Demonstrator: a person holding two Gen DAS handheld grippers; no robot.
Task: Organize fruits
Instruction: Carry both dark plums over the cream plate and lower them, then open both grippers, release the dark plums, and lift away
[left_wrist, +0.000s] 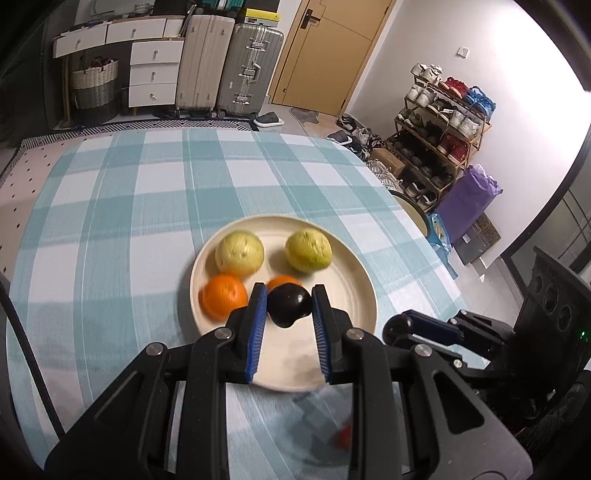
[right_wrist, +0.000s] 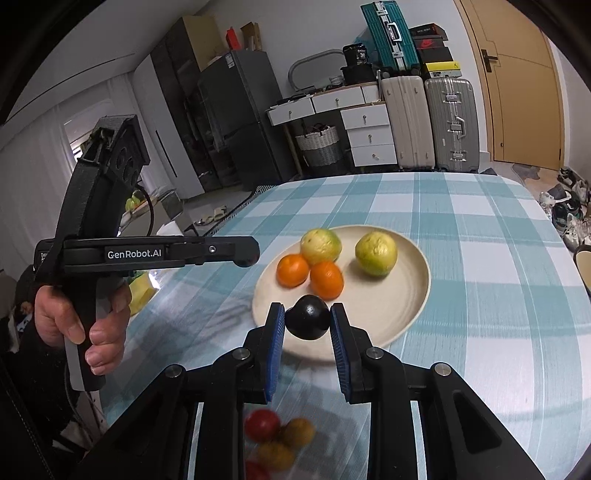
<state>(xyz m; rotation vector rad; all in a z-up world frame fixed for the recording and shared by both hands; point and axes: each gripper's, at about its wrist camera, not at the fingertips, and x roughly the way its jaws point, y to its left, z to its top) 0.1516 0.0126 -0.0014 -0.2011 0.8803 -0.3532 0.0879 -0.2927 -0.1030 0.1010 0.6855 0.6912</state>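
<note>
Glossy and near-black, a plum (right_wrist: 307, 322) sat pinched in the right gripper (right_wrist: 307, 323) over the plate's (right_wrist: 413, 295) near rim. Another dark plum (left_wrist: 288, 304) was clamped by the left gripper (left_wrist: 289, 306). Only the right view showed blurred small fruits (right_wrist: 275, 439) below the fingers, hard to identify.

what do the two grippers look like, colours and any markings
Both are matte black linkage frames with silver pivot bolts and ribbed blue finger pads. The left gripper, seen side-on, carries white GenRobot.AI lettering, a grey-backed pistol grip in a bare hand, and a black cable. The right gripper matches.
</note>
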